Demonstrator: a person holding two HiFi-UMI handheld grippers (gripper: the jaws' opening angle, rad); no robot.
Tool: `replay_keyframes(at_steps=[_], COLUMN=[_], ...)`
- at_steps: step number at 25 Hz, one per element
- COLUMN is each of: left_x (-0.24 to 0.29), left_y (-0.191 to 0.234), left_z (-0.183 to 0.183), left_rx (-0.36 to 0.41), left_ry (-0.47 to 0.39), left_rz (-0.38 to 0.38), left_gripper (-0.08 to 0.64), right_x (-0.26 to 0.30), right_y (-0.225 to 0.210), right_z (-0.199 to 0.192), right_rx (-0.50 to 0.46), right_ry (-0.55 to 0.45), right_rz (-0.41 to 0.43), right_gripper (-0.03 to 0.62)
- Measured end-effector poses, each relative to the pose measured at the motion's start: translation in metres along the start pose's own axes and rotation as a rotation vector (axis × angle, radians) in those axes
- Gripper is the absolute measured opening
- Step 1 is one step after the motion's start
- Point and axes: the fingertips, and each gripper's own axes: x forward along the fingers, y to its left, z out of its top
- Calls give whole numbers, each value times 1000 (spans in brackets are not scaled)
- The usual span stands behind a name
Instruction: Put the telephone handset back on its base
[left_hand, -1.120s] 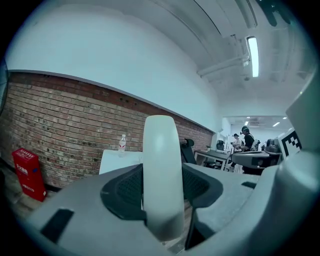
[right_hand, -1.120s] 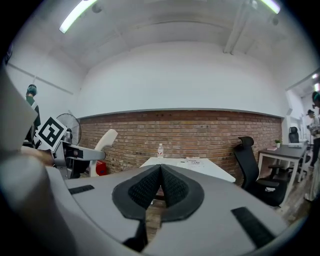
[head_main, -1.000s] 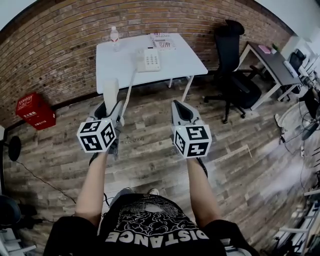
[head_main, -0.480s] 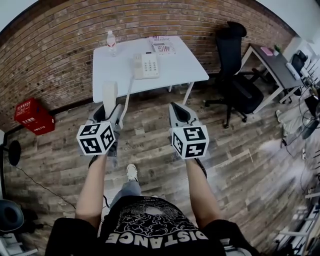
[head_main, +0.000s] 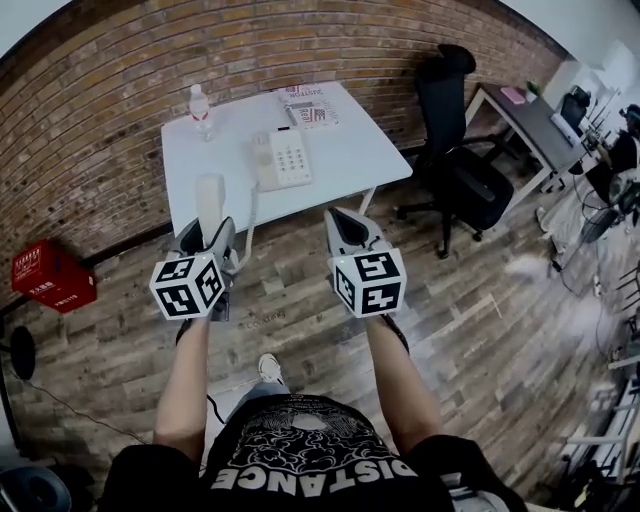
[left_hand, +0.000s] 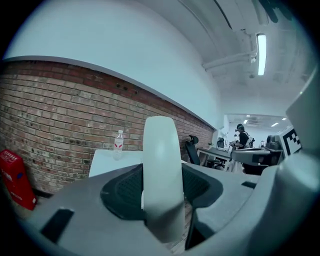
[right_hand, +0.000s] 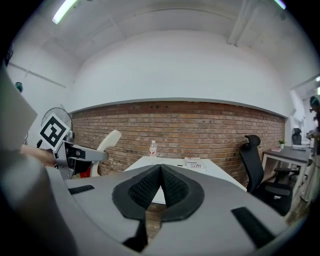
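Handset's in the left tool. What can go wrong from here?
The handset stands upright, gripped only near its lower end by the left tool, so it may pivot when laid down. The cord runs off the table edge to the base; a tug might drag it. The bottle nearby could get knocked.

One legible word: "DISTANCE", white print on the person's black shirt, well behind both pairs of jaws. White lettering on the red crate, off to the left of the left gripper jaws, is too small to read.

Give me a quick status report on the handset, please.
Left gripper shut on white plastic handset; right gripper shut, empty. White push-button phone base on white table. Nothing in the way.
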Motion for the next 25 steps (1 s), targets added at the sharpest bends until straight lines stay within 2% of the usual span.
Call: replay_keyframes(at_steps=[13, 25], left_x=[71, 115], left_y=[54, 68], left_z=[24, 17], left_rx=[4, -10], left_ry=[30, 78], left_rz=[-94, -108], left_gripper=[218, 218], right_x=[75, 110], right_y=[-4, -20], right_z=[21, 17], right_rx=[2, 7], right_ry=[16, 36], right_rz=[-95, -110], right_gripper=[0, 0])
